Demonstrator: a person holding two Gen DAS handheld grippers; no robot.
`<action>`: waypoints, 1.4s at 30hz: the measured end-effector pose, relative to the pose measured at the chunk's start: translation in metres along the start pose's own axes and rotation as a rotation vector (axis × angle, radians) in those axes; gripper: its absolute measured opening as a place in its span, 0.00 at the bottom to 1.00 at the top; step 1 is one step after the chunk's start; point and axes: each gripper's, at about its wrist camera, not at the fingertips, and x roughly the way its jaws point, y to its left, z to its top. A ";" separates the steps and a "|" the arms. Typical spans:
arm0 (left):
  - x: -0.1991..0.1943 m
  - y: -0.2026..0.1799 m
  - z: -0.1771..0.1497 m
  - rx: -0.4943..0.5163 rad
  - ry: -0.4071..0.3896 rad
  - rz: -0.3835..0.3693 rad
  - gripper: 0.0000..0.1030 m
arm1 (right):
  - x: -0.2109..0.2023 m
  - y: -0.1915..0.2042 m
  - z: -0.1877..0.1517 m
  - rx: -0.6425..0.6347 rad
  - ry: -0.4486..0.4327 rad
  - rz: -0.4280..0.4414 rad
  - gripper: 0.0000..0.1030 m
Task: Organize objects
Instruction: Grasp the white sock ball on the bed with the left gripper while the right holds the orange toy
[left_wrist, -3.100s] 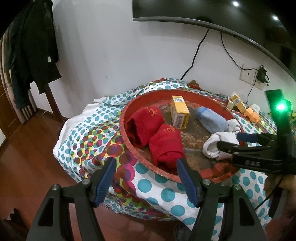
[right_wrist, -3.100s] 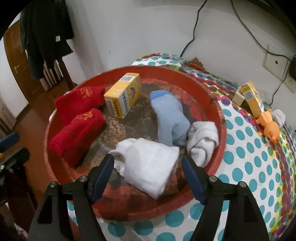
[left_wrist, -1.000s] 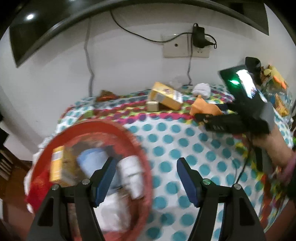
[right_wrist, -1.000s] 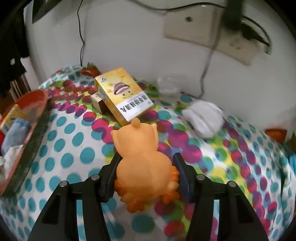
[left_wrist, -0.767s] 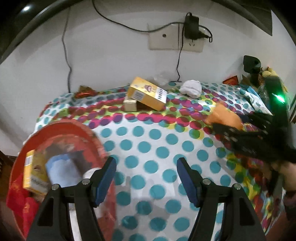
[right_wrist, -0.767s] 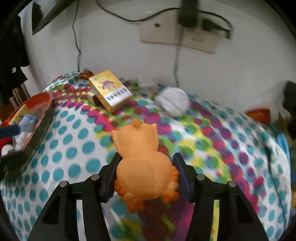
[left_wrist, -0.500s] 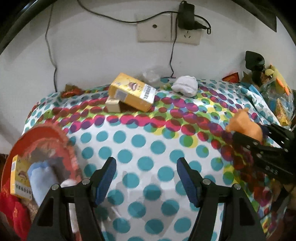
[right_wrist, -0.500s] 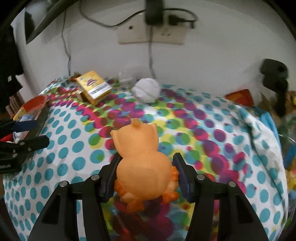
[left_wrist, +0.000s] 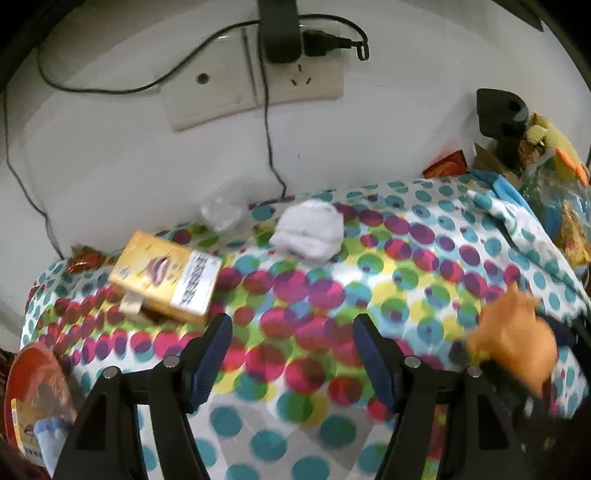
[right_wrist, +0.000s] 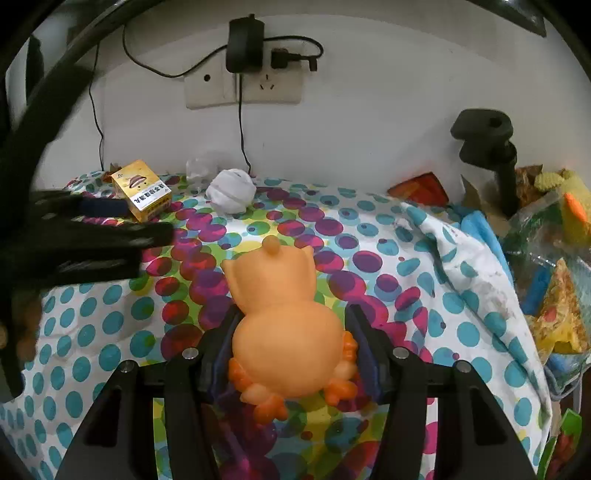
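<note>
Right gripper (right_wrist: 291, 354): clamped on orange duck toy (right_wrist: 286, 321)
Left gripper (left_wrist: 291, 354): fingers spread wide above polka-dot cloth (left_wrist: 295, 295)

A: How many toys and boxes?
B: One orange toy chick (right_wrist: 284, 321). Two yellow boxes: one (left_wrist: 168, 282) on the spotted cloth (left_wrist: 332, 295), one (left_wrist: 20, 424) in the red basin (left_wrist: 27, 365).
A: Socks?
B: One white rolled sock (left_wrist: 308, 230) on the cloth, one blue sock (left_wrist: 50, 439) in the basin.
A: Tongs?
B: Two: left tongs (left_wrist: 291, 354) and right tongs (right_wrist: 290, 354).
</note>
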 end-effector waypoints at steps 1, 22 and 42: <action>0.004 -0.001 0.004 -0.008 0.005 -0.010 0.68 | 0.001 -0.001 0.000 0.007 0.006 0.001 0.52; 0.055 -0.008 0.045 -0.046 -0.002 -0.014 0.68 | 0.029 -0.008 -0.002 0.090 0.137 0.035 0.52; 0.093 0.002 0.060 -0.072 0.025 -0.068 0.70 | 0.032 0.000 0.000 0.093 0.144 0.033 0.52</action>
